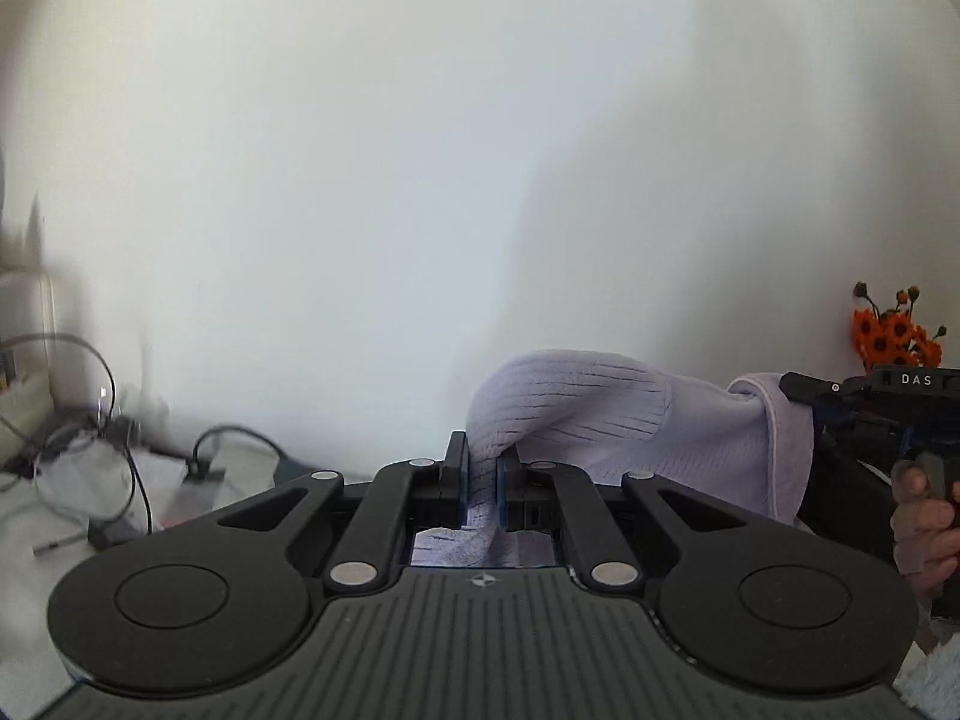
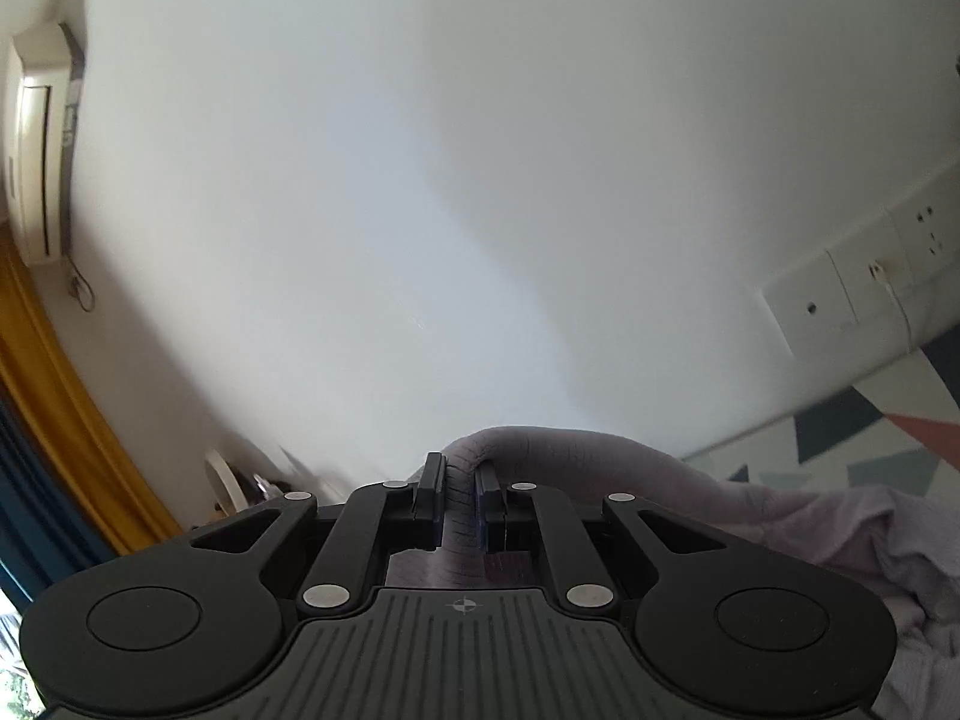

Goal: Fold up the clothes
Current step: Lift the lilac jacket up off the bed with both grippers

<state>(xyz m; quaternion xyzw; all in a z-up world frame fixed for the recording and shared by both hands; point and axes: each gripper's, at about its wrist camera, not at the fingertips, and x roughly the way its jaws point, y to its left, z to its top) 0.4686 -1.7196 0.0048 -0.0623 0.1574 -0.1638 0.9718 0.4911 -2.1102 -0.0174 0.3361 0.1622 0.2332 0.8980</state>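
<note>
Both grippers are being held up toward a pale wall, and a lilac ribbed knit garment (image 1: pixel 576 402) is hanging in the air between them. The left gripper (image 1: pixel 480 480) is pinching a bunched fold of the cloth, its fingers (image 1: pixel 456 468) closed down until only the fabric is keeping them apart; the knit is rising above the fingertips, arching over to their right and running off toward the right gripper (image 1: pixel 828 396), which is showing at the edge of the left view with a person's hand (image 1: pixel 918 516) wrapped round its handle. In its own view the right gripper (image 2: pixel 461 504) is likewise clamping a rolled edge of the same garment (image 2: pixel 570 450), and the rest is spilling down to the right of the fingers in loose creases. The cloth is looking light, soft and thoroughly limp, sagging wherever it is not being held, so I judge it will stretch and droop rather than keep a line; a hem, a seam or the stitched border showing near the right gripper should be giving a firmer hold than the open knit. The only writing that is reading clearly is "DAS", in white letters on the black body of the right gripper. Orange flowers (image 1: pixel 894 330) are standing beyond it.
</note>
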